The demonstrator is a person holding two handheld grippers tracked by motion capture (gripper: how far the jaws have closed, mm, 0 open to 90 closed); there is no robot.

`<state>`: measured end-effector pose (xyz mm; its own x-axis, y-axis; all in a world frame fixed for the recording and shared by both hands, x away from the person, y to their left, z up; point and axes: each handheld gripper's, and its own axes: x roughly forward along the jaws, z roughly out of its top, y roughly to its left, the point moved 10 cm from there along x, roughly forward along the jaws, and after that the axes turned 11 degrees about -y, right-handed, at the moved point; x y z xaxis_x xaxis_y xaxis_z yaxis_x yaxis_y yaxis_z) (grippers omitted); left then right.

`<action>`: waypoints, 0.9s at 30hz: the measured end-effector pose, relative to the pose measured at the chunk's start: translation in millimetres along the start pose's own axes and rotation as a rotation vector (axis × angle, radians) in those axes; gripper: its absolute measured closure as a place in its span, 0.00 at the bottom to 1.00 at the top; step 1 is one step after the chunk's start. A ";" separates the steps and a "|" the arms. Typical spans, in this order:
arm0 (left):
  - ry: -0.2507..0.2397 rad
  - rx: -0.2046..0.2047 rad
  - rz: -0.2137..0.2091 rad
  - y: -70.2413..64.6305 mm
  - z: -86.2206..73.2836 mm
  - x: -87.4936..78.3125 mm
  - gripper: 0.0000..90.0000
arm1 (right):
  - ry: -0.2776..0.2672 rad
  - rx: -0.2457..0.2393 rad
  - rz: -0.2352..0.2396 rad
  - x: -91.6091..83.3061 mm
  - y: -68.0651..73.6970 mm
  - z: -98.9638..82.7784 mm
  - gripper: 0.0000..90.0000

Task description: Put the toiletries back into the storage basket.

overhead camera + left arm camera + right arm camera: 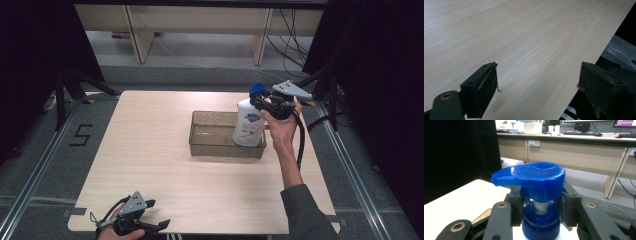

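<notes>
Nearest me, my left gripper [150, 225] rests at the near edge of the pale wooden table [150, 150], jaws spread wide with nothing between them. Farther off, a black "5" [80, 135] is taped on the floor. My right gripper [541, 207] clamps the neck under the blue pump head of the white plastic soap bottle [248, 122]; its blue label is unreadable. The bottle stands in the clear rectangular tray [215, 145].
</notes>
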<state>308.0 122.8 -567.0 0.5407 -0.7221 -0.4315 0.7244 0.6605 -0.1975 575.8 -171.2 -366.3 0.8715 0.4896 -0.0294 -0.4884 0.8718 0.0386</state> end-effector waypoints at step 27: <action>0.020 0.020 0.005 2.4 -1.5 -1.2 0.17 | 0.006 0.060 0.001 -5.7 -4.3 -2.1 0.44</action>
<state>308.4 125.6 -568.3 0.5357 -0.7145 -0.4501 0.7302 0.6596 -0.1780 572.8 -177.6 -368.4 0.8709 0.4903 -0.0353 -0.4851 0.8688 0.0987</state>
